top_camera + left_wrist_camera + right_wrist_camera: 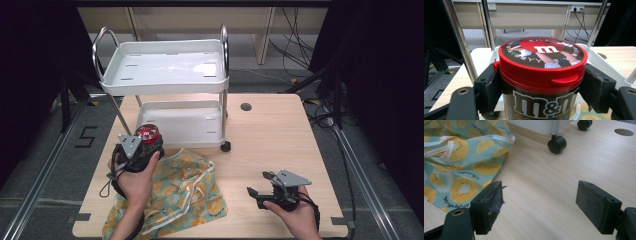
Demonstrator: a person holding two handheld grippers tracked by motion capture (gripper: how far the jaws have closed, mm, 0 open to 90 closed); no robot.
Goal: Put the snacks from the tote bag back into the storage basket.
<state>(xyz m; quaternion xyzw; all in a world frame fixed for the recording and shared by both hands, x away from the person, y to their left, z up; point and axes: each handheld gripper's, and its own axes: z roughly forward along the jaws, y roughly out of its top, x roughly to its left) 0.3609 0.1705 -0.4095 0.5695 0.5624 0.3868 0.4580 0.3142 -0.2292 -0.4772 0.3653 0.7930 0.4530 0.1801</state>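
Note:
A brown M&M's canister (541,82) with a red lid (148,134) sits clamped between the pads of my left gripper (144,142), just in front of the white cart's lower shelf. The left gripper (541,87) is shut on the canister, held a little above the fruit-print cloth bag (180,190). My right gripper (260,184) stands open near the table's front right, nothing between its jaws. In the right gripper view the open gripper (539,207) hovers over bare wood, with the cloth bag (461,157) to the left.
A white two-tier cart (165,75) on black castors (556,144) stands at the back middle of the wooden table (275,145). A round cable hole (245,106) lies right of it. Floor rails and cables run beside the table.

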